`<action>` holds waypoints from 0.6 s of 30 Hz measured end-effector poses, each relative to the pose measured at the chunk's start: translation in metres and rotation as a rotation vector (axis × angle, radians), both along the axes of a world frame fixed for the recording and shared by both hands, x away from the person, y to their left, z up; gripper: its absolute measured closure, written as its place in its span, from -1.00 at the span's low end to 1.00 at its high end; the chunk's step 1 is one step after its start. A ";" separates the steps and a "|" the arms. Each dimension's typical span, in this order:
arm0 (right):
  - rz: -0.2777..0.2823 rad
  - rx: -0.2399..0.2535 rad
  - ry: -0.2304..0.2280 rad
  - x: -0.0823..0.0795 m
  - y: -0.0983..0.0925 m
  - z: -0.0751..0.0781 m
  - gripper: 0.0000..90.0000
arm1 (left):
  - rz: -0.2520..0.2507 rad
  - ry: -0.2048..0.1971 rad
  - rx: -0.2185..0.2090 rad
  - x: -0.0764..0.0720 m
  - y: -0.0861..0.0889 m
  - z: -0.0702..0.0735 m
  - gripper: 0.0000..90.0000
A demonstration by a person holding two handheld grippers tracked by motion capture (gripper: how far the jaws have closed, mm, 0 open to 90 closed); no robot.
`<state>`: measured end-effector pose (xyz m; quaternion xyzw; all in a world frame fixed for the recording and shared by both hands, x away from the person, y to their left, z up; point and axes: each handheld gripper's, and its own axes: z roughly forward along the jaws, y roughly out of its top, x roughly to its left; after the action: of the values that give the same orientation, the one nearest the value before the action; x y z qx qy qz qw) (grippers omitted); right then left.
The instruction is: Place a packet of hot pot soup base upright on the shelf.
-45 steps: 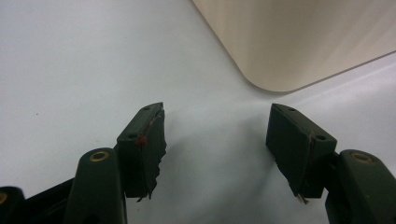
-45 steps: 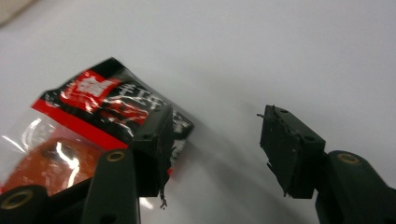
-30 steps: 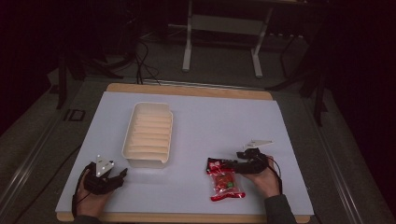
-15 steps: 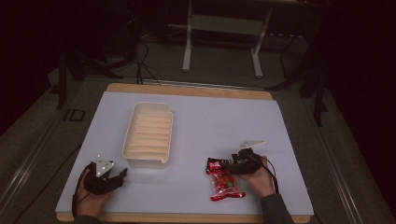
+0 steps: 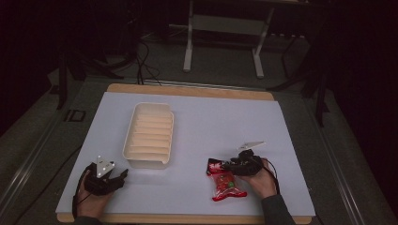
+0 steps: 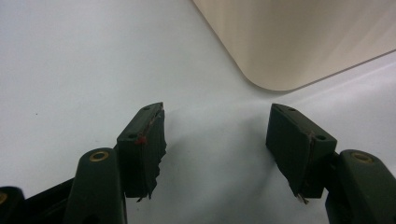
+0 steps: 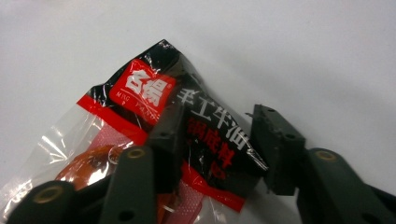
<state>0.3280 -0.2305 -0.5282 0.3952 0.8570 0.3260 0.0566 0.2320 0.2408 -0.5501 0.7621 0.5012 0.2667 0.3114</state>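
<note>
A red and black snack packet lies flat on the white table near the front right. My right gripper is at its far, black-printed end. In the right gripper view, the packet has that end between the two jaws of my right gripper, which stand apart on either side of it, one touching its edge. My left gripper rests at the front left, open and holding nothing. In the left gripper view, my left gripper points at the cream tray's corner.
A cream ribbed tray stands left of centre on the white table top, with nothing in it. The wooden table edge runs along the front. Dark floor, cables and a metal stand lie beyond the far edge.
My right gripper has edged left onto the packet's top end. The left gripper and the tray have not moved.
</note>
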 end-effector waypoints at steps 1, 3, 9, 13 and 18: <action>0.004 -0.001 0.000 0.000 0.000 0.000 0.30 | 0.000 0.001 0.000 0.000 0.000 0.000 -0.17; 0.013 -0.003 0.001 -0.001 0.000 0.000 0.41 | 0.000 0.001 0.000 0.000 0.000 0.000 -0.17; 0.032 -0.029 -0.014 -0.005 0.000 0.003 0.77 | 0.000 0.000 -0.001 0.000 0.000 0.000 -0.17; 0.040 -0.014 -0.020 -0.006 -0.001 0.005 0.85 | 0.000 -0.001 -0.003 0.000 0.000 0.000 -0.17; 0.045 0.000 -0.024 -0.008 -0.001 0.008 0.91 | -0.001 -0.001 -0.002 0.000 0.000 0.000 -0.17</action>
<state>0.3204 -0.2319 -0.5207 0.3720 0.8648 0.3319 0.0595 0.2320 0.2409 -0.5500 0.7617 0.5009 0.2666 0.3126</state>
